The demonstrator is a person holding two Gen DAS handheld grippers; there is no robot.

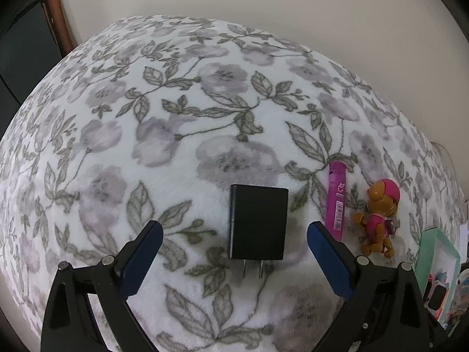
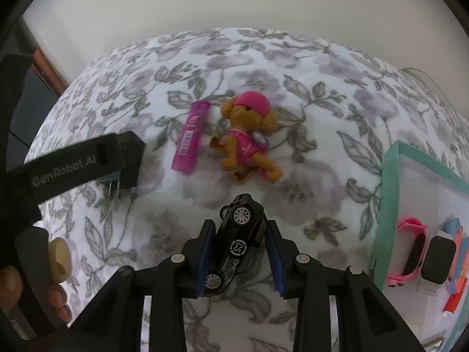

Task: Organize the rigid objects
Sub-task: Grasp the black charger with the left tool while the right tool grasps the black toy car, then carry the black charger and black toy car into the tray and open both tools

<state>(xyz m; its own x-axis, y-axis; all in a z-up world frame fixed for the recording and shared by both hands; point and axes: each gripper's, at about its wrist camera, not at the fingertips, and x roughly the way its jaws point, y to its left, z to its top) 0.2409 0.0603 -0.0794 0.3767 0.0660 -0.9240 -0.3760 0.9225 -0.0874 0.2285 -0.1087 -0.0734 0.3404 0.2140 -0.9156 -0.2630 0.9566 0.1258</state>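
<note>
Left gripper [image 1: 234,231] spread wide, empty, straddling the black charger [image 1: 258,220], which lies flat on the floral fleece blanket [image 1: 176,88], prongs toward the camera. Likely light, stiff, smooth plastic; best pinched across the flat sides, clear of the prongs.

Next right: pink lighter [image 1: 337,199], slim, slick, apt to roll. Just beside it the toy dog [image 1: 379,217], hard moulded plastic, knobbly limbs; the torso is the safest hold.

Right gripper [image 2: 239,252] clamped on the black toy car [image 2: 239,243], tilted on its side above the blanket, wheels showing. Glossy body, may slip.

Far right: mint-rimmed box [image 2: 391,182] holding a pink watch [image 2: 410,249].
</note>
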